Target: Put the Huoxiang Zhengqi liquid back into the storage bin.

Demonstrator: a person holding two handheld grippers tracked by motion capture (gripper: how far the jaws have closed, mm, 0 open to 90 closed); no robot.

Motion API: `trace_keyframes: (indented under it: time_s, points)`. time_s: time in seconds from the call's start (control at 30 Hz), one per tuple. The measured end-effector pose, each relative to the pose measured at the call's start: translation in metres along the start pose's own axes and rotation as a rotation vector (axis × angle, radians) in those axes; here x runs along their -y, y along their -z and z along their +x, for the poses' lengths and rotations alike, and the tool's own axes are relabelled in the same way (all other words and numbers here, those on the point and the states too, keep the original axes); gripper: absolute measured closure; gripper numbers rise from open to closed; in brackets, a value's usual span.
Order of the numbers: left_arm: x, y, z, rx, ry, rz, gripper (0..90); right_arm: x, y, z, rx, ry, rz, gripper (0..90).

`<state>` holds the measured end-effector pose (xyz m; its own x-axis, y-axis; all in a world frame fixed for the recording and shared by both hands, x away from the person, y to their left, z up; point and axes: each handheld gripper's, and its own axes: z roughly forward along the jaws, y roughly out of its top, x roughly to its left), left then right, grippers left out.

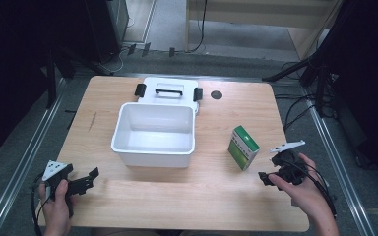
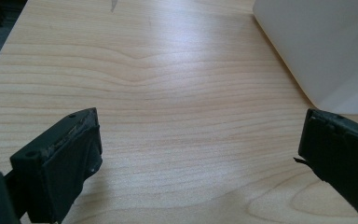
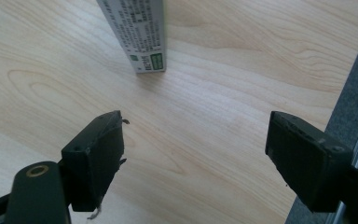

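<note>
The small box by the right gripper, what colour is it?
Green and white box, clearest in the high view.

Lab or recording studio: wooden table [image 1: 142, 196] framed by aluminium rails [image 1: 24, 162], black tripod legs [image 1: 295, 69] at corners, cables [image 1: 295, 110] trailing on grey floor [image 1: 226, 59], dark equipment around.

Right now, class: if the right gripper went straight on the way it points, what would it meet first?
Probably the green-and-white box: it stands ahead of the open right gripper, slightly left of centre, so it might only graze it.
</note>
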<state>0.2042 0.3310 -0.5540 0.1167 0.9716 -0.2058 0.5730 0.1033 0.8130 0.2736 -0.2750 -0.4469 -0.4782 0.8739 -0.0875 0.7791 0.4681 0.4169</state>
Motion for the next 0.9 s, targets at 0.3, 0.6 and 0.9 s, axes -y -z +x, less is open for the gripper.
trace_keyframes:
  time_s: [0.3,0.6,0.9]
  points:
    - [0.0,0.0,0.0,-0.002,-0.001,0.0,0.3,-0.035,0.005,0.01,-0.001,0.069,0.162,17.9]
    - [0.0,0.0,0.0,-0.003,0.0,-0.002,0.3,-0.053,0.003,0.014,0.002,0.119,0.254,17.0]
    - [0.0,0.0,0.0,-0.002,-0.002,-0.001,0.3,-0.063,0.003,0.019,-0.012,0.138,0.293,16.3]
